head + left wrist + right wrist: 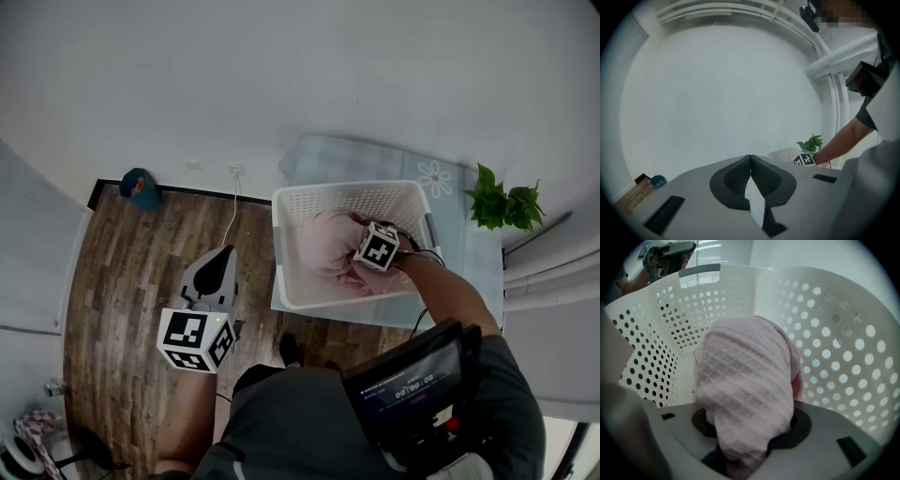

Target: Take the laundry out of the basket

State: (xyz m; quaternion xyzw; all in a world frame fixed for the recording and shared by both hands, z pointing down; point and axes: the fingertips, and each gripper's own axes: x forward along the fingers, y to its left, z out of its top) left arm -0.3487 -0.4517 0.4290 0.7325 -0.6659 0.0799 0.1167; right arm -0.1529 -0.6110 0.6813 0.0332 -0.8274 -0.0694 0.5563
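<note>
- Pink waffle-weave cloth (745,394) lies bunched inside the white perforated basket (349,192), towards its middle and right side.
- Right gripper (740,451): inside the basket, with its jaws clamped on the lower end of the pink cloth. In the right gripper view the cloth rises out of the jaw gap and covers both pads.
- Marker cube (378,246) of the right gripper sits just above the cloth. The person's right arm (450,291) reaches over the near rim of the basket.
- Left gripper (751,174): jaws closed together, pads meeting along one line, nothing between them.
- Left gripper position: held above the wooden floor (131,272), well to the left of the basket and clear of it, with its jaws pointing towards the white wall (281,75).
- Basket position: on a pale blue mat (375,155) near the wall. The mat has a white flower print at its far right corner.
- Green plant (504,202): to the right of the basket, beyond the mat edge.
- Teal object (140,187): on the floor by the wall, well left of the basket. Its type cannot be determined.
- White cable (232,202): runs from the wall down across the floor, between the teal object and the basket.
- Dark screen (412,384): mounted at the person's chest, showing faint text that cannot be read.
</note>
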